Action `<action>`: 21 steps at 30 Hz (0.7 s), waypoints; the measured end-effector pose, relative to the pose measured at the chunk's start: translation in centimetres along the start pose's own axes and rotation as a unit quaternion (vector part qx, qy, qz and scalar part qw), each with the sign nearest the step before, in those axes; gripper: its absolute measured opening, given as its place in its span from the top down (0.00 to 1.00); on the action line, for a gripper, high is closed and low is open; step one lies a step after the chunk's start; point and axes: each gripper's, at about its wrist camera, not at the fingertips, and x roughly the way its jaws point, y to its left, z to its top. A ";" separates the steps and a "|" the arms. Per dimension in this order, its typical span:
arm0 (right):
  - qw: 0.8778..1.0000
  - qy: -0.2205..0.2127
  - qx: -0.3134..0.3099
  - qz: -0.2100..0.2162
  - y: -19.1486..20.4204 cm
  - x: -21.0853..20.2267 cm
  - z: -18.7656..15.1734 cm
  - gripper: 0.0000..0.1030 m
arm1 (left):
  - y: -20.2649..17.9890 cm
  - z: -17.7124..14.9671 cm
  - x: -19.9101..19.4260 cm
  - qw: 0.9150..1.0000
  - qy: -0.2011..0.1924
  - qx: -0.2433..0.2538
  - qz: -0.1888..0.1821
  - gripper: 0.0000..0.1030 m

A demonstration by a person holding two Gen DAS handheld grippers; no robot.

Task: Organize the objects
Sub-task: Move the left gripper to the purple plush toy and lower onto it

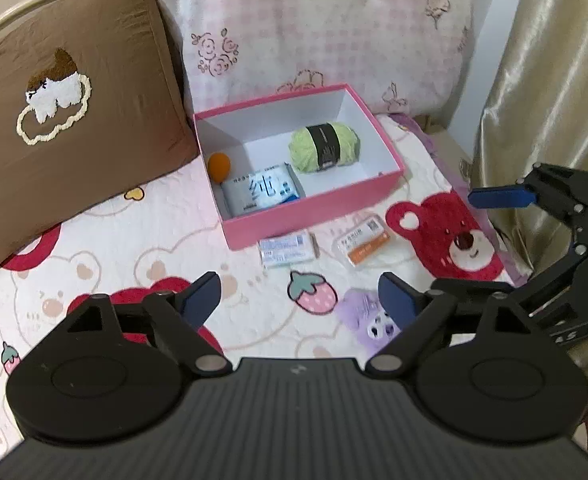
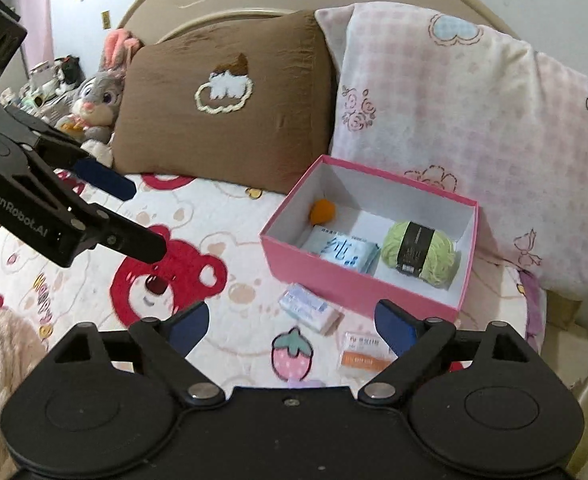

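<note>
Scene: I am working over a bed (image 1: 142, 240) with a bear-print quilt; a pink box (image 1: 313, 212) sits near the pillows.
Already in the box: a green yarn ball (image 1: 325, 148), a blue tissue pack (image 1: 262, 193) and a small orange ball (image 1: 218, 166). I judge the box to be the collecting spot, which is why these lie together.
Still out: a small blue-white packet (image 1: 288, 249) lies on the quilt just beside the box's near wall, and an orange-and-white packet (image 1: 363, 245) sits near it, to its right.
Left gripper (image 1: 299, 300): jaws wide, holding nothing. It hovers above the quilt; the blue-white packet lies ahead of it, roughly between the two fingers' lines but well apart.
Right gripper (image 2: 294, 322): jaws wide, empty. From its camera the orange-and-white packet (image 2: 363, 354) lies just ahead, near the right finger, and the blue-white packet (image 2: 309, 308) sits between the fingers, farther on.
Why held so: both spread, I judge, ready to take a loose packet each.
Next: closing on thin flat packets on soft quilt may pinch fabric.
</note>
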 end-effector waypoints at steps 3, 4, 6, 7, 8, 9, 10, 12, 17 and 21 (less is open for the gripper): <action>1.000 -0.001 -0.010 0.003 0.4 -1.2 -1.2 0.09 | -0.8 -1.2 -0.4 1.000 0.006 0.007 0.005 0.15; 1.000 0.001 -0.015 0.005 0.7 -1.7 -1.7 0.09 | -1.1 -1.6 -0.5 1.000 0.007 0.008 0.005 0.14; 1.000 0.004 -0.025 0.008 1.1 -2.4 -2.5 0.09 | -1.6 -2.4 -0.8 1.000 0.012 0.006 0.000 0.12; 0.999 0.005 -0.031 0.008 1.3 -2.8 -2.9 0.09 | -1.9 -2.8 -0.9 1.000 0.013 0.005 -0.004 0.11; 0.999 0.006 -0.035 0.008 1.5 -3.1 -3.3 0.08 | -2.1 -3.2 -1.0 1.000 0.015 0.006 -0.007 0.11; 0.999 0.008 -0.039 0.009 1.7 -3.4 -3.8 0.07 | -2.4 -3.6 -1.0 1.000 0.017 0.006 -0.009 0.09; 0.999 0.010 -0.042 0.010 1.8 -3.7 -4.2 0.07 | -2.8 -4.0 -1.0 1.000 0.018 0.007 -0.010 0.08; 0.999 0.010 -0.046 0.010 2.0 -4.2 -5.1 0.06 | -3.3 -4.9 -0.8 1.000 0.022 0.009 -0.016 0.07; 0.999 0.015 -0.050 0.010 2.0 -4.8 -7.8 0.05 | -4.0 -6.7 0.6 0.999 0.028 -0.019 -0.040 0.07; 0.999 0.013 -0.048 0.007 1.8 -4.7 -9.5 0.05 | -4.7 -8.0 2.3 0.998 0.031 -0.025 -0.054 0.07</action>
